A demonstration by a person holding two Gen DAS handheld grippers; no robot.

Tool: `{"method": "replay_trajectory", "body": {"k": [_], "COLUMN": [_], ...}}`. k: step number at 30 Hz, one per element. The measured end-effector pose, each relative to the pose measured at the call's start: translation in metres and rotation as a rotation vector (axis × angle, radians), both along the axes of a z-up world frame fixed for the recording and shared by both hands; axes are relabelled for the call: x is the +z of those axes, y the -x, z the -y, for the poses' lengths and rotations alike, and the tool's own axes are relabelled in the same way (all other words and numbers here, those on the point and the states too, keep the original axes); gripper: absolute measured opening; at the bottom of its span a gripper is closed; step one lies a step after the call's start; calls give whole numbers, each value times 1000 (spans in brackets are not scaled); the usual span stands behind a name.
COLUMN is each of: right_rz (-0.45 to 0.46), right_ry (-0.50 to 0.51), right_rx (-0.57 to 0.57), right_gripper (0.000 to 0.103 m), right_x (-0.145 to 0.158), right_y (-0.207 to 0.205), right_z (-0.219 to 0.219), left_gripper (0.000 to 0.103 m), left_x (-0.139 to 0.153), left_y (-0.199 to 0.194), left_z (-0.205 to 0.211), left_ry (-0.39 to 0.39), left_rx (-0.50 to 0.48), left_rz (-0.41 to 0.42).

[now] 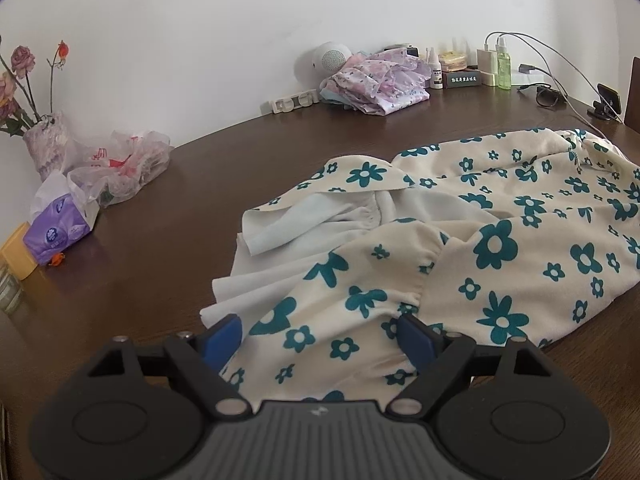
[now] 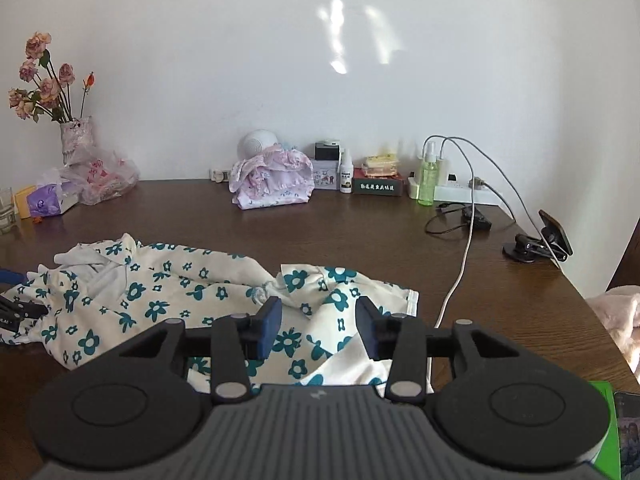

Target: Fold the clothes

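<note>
Floral garment [image 1: 500, 216], soft and limp, lay crumpled beside my left tool [image 1: 320, 336], spread wide; right tool [image 2: 318, 320] half-open, ungripped; I would pinch its hem.

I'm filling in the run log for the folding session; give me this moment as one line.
garment: floral dress crumpled on table | left tongs: open over cloth | right tongs: open over cloth | fold: not yet done
</note>
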State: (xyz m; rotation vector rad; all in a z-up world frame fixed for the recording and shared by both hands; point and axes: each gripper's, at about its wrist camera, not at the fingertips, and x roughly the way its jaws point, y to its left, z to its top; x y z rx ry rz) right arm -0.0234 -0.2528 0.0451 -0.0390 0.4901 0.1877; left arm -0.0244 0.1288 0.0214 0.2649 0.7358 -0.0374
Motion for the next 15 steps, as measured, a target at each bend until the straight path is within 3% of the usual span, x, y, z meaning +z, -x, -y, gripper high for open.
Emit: {"method": "replay_trajectory", "body": {"k": [4, 7, 11, 14, 15], "right_rz": [-29, -30, -37, -52, -76], "right_ry": [-11, 23, 11, -26, -56], "right_rx": [13, -7, -33, 116, 187], "right_gripper": [24, 24, 24, 32, 42], "right_x": [-3, -3, 2, 5, 3], "right_y": [-1, -1, -7, -6, -7], "right_z": [4, 9, 19, 1, -8], "left_gripper": [84, 83, 84, 84, 85], "left_x": [0, 7, 36, 46, 48], "left_y": [-1, 0, 11, 12, 10], "left_z": [-1, -7, -28, -35, -32], "left_ry": [8, 47, 179, 208, 192], "left_rx": [-1, 1, -24, -117, -169], "left_rz": [-2, -4, 74, 85, 89]}}
